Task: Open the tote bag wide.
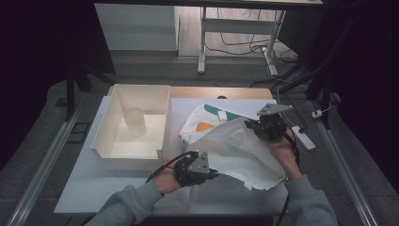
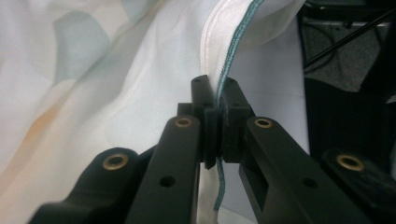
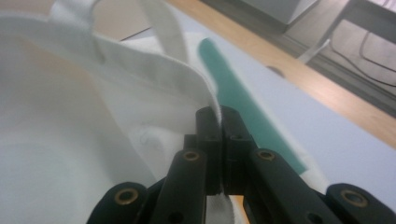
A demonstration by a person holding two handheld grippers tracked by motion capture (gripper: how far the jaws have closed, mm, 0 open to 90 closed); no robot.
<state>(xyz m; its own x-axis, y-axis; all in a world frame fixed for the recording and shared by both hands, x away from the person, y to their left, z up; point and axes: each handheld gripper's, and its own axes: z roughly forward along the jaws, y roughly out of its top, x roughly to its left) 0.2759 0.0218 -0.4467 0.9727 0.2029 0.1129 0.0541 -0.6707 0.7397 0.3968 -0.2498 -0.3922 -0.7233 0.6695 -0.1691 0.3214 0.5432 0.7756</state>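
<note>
A white cloth bag [image 1: 235, 148] with teal and orange print lies on the right half of the white table, partly lifted and folded over. My left gripper [image 1: 214, 174] pinches its near edge; in the left gripper view the black jaws are shut on the bag's teal-stitched seam [image 2: 232, 46]. My right gripper [image 1: 251, 123] holds the far side; in the right gripper view its jaws are shut on the bag's hemmed rim [image 3: 205, 88], beside a white handle strap [image 3: 163, 28] and a teal patch [image 3: 243, 107].
A cream plastic tray [image 1: 106, 127] stands on the table's left half with a cream cup [image 1: 134, 121] upright inside it. A white power strip [image 1: 302, 136] lies at the table's right edge. A desk frame and cables sit on the floor beyond.
</note>
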